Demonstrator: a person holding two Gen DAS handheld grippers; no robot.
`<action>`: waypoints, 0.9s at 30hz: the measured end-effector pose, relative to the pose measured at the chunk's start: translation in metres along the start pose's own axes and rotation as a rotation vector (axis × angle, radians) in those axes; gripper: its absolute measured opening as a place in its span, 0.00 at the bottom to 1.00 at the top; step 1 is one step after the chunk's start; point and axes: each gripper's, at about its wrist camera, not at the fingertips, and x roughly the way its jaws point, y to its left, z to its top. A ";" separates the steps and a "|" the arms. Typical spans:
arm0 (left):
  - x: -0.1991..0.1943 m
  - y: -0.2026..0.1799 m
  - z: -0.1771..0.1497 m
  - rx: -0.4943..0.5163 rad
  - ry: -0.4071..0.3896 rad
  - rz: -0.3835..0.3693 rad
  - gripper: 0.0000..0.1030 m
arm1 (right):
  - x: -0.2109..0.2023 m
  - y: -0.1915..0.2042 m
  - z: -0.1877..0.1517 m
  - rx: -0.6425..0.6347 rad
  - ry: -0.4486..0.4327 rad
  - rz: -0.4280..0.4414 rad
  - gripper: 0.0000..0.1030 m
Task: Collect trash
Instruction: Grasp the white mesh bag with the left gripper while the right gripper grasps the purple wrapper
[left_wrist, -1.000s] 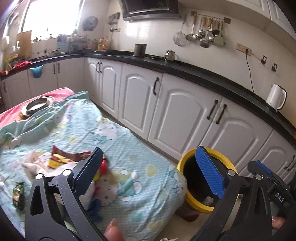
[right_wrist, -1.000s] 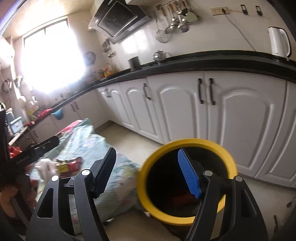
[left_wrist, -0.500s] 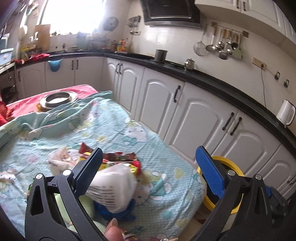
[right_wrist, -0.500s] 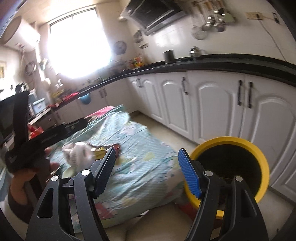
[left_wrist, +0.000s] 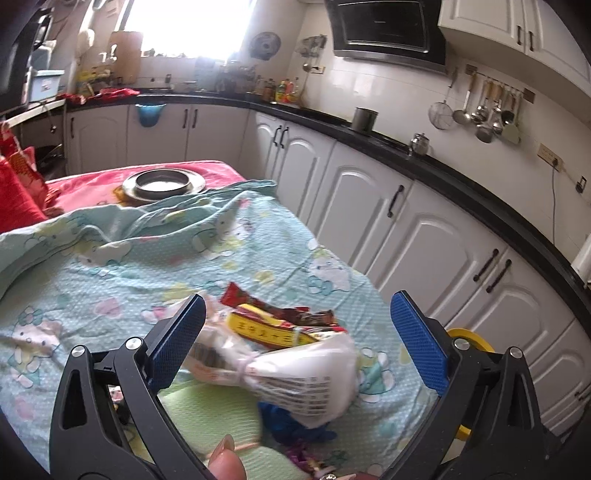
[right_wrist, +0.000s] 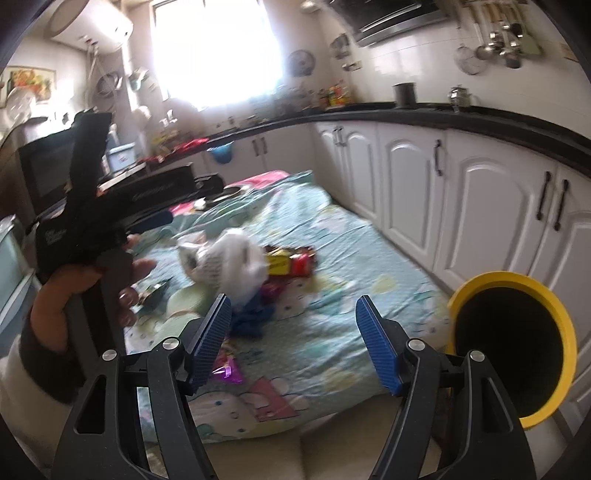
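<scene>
Left gripper (left_wrist: 295, 343) wide open, empty; white bag (left_wrist: 295, 373) directly ahead between jaws, long axis crosswise; right gripper (right_wrist: 295, 343) open, farther.

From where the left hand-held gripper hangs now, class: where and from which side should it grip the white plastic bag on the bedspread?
Grip the white plastic bag at its tied neck, the narrowest part, where the plastic bunches. It lies on its side between the open fingers of the left hand-held gripper, so probably come straight down from above and close across the neck.
</scene>
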 end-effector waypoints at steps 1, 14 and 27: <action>0.000 0.003 0.000 -0.005 0.002 0.005 0.89 | 0.004 0.005 -0.002 -0.017 0.014 0.014 0.65; 0.024 0.058 -0.010 -0.112 0.081 0.058 0.89 | 0.052 0.027 -0.020 -0.007 0.189 0.116 0.65; 0.058 0.090 -0.018 -0.252 0.189 0.012 0.89 | 0.084 0.041 -0.030 0.004 0.286 0.182 0.65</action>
